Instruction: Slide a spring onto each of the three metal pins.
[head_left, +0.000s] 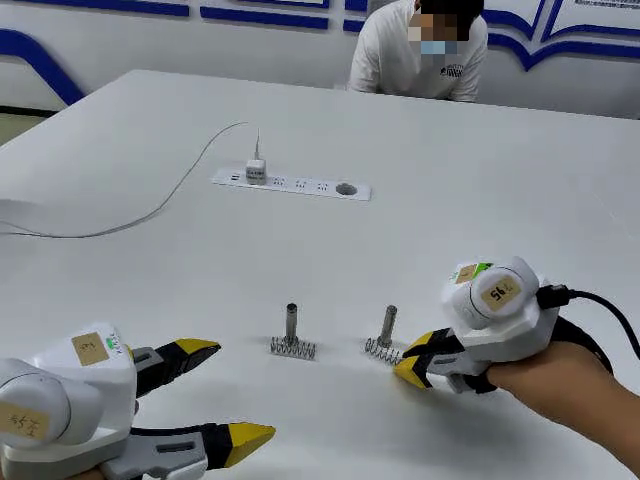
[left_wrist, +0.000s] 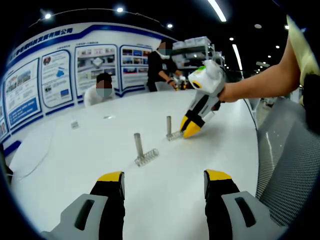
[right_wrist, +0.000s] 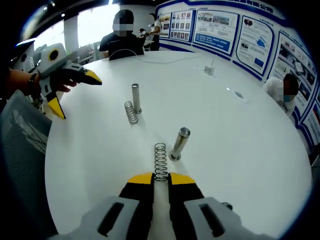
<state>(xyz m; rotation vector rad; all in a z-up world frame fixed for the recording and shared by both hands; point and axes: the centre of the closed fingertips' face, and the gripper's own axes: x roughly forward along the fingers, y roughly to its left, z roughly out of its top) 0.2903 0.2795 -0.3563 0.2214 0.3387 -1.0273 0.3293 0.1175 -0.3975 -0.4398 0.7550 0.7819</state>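
We work on a white table (head_left: 450, 180). In the head view the first pin (head_left: 291, 322) and the second pin (head_left: 387, 325) stand bare. The first spring (head_left: 293, 348) and the second spring (head_left: 380, 350) lie at their feet, so we judge that every step is left. In the left gripper view the left gripper (left_wrist: 165, 176) is wide and empty. In the right gripper view the right gripper (right_wrist: 161, 178) is narrow and pinches the second spring's end.
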